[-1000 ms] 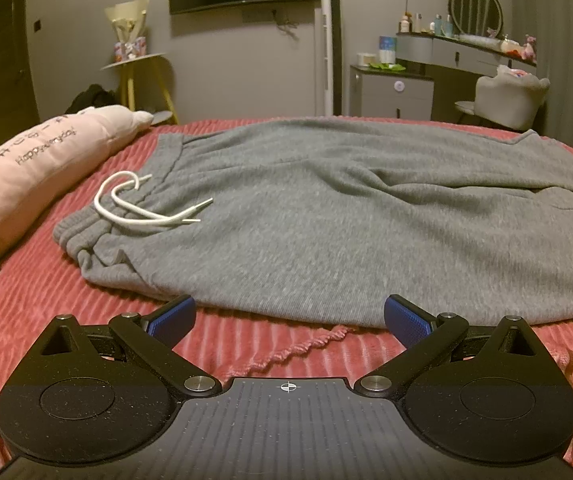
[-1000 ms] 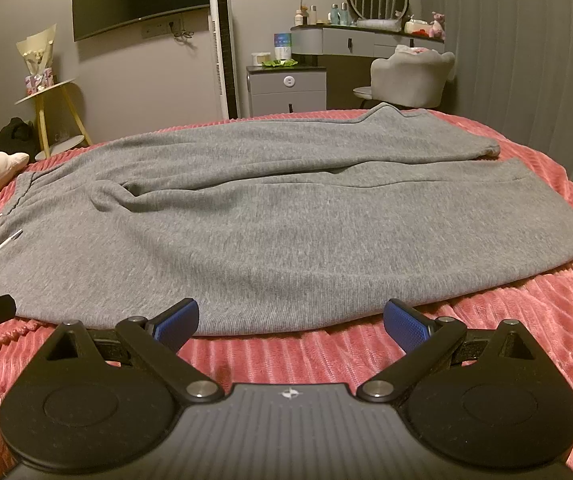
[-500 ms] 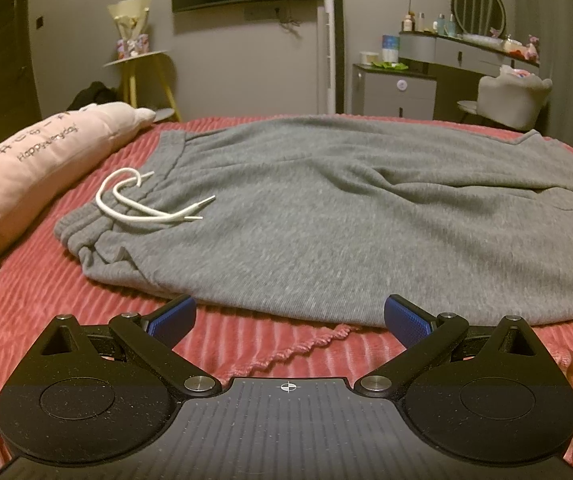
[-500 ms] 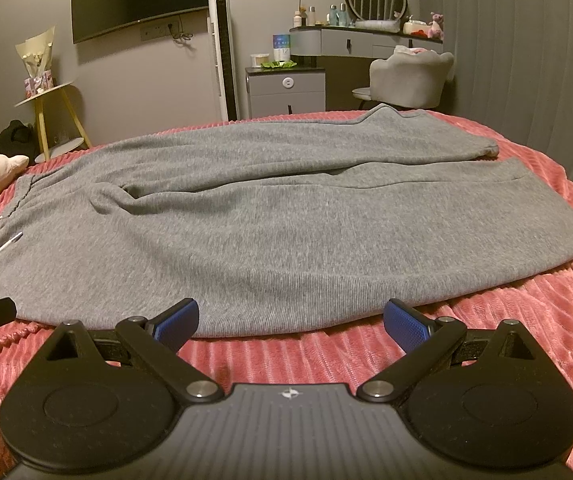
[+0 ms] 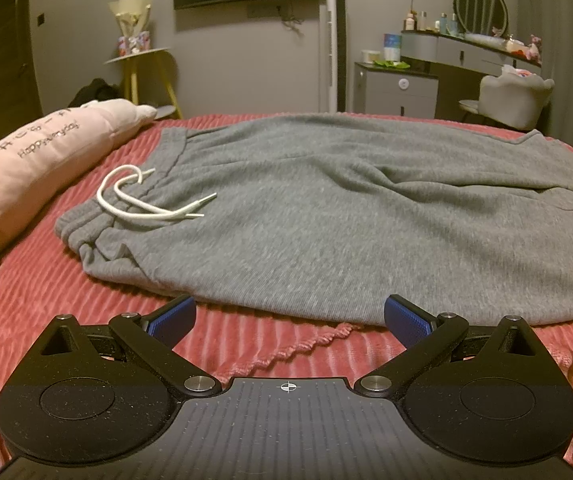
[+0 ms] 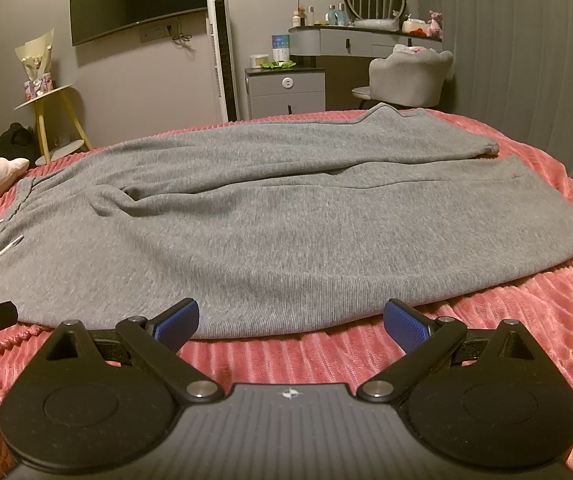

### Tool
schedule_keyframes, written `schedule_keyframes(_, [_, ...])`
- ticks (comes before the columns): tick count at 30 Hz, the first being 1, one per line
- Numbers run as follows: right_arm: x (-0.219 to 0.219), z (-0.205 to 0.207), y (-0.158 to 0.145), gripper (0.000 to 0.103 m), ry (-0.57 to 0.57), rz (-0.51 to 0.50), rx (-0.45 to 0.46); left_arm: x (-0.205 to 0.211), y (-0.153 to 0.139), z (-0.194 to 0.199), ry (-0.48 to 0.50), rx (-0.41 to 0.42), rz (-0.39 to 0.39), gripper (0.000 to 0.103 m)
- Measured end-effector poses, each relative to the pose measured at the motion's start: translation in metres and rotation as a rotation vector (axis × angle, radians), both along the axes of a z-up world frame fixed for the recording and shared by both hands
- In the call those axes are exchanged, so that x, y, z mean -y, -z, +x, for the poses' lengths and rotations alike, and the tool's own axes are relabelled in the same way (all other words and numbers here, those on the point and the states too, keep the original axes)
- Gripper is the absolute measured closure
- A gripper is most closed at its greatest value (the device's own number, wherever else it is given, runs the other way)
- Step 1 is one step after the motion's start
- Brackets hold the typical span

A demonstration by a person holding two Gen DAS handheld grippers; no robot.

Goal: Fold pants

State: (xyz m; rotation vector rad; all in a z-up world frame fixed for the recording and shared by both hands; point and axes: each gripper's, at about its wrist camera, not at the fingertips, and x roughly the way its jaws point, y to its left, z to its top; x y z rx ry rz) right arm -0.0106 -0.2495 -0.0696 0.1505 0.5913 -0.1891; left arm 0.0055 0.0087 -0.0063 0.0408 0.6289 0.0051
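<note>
Grey sweatpants are spread flat and unfolded across my red ribbed bedspread, waistband toward its left edge with the white drawstring lying loose on top, legs running to the right edge, a few wrinkles mid-fabric.

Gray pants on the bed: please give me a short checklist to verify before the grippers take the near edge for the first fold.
1. Left gripper open, holding nothing: ok.
2. Right gripper open, holding nothing: ok.
3. Gray pants spread out on the red blanket, legs side by side: ok, though wrinkles remain near the crotch.
4. Near edge of the pants just ahead of both grippers, not yet between the fingers: ok.
5. White drawstring lies loose on top near the waistband; it may slip out during folding: not ok.
6. Pink pillow apart from the waistband: ok.
</note>
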Motion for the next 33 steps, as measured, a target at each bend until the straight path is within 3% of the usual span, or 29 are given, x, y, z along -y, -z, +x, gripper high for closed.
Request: schedule_keyframes(33, [0.0022, -0.001, 0.0003, 0.004, 0.008, 0.015, -0.002, 0.0008, 0.0007, 0.0011, -0.004, -0.014, 0.009, 0.0])
